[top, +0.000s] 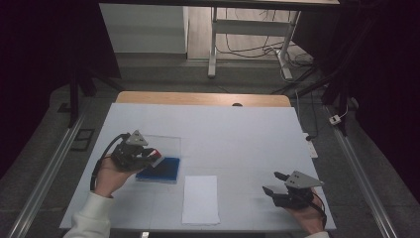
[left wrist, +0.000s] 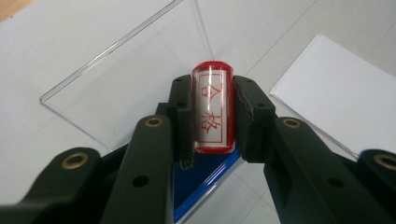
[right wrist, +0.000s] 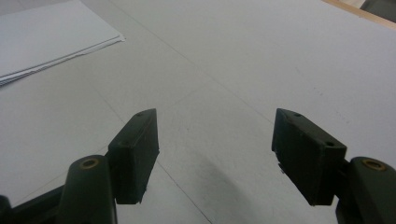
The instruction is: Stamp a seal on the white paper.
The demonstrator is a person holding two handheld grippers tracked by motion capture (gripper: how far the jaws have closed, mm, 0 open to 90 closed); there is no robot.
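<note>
My left gripper (left wrist: 213,114) is shut on a red stamp (left wrist: 213,109) with a clear body and red characters on its label. In the high view the left gripper (top: 153,156) holds the stamp (top: 155,153) over a blue ink pad (top: 159,170) that sits in a clear open case (top: 166,144). The blue pad (left wrist: 205,179) lies just under the stamp in the left gripper view. A white sheet of paper (top: 200,199) lies at the table's front middle. My right gripper (top: 271,182) stands open at the front right, with nothing between its jaws (right wrist: 215,158).
The white table top (top: 233,139) has a wooden strip (top: 203,98) along its far edge. The paper stack (right wrist: 46,37) shows at the upper left in the right gripper view. Metal rails run beside the table, and a desk frame with cables stands behind it.
</note>
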